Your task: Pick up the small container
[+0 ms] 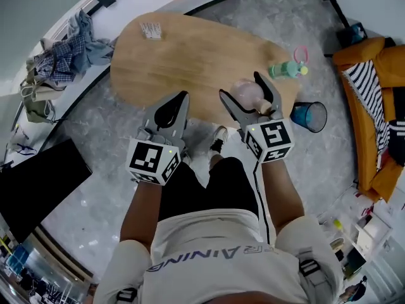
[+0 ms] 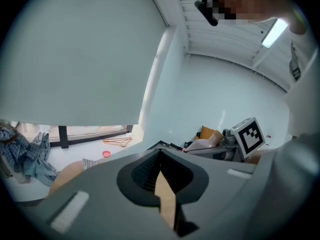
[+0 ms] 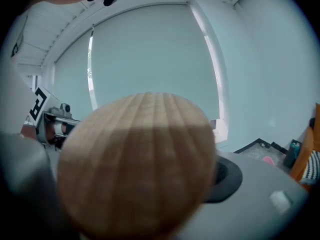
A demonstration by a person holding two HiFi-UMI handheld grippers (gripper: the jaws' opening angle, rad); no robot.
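The small container (image 1: 248, 95), pale and see-through with a round wooden end, hangs above the near edge of the wooden table (image 1: 190, 56), and my right gripper (image 1: 240, 86) is shut on it. In the right gripper view its wooden end (image 3: 137, 164) fills most of the picture and hides the jaws, apart from one grey finger (image 3: 260, 199) at the right. My left gripper (image 1: 183, 97) is held up beside it on the left, shut, with nothing in it. Seen in the left gripper view, the left gripper (image 2: 160, 154) points up toward the wall and ceiling, jaws together.
A green bottle (image 1: 286, 69) lies on the table's right end and a small packet (image 1: 150, 30) at its far left. A blue cup (image 1: 310, 114) stands on the floor to the right. An orange sofa (image 1: 370, 106) is at the right, clothes (image 1: 63, 52) at the left.
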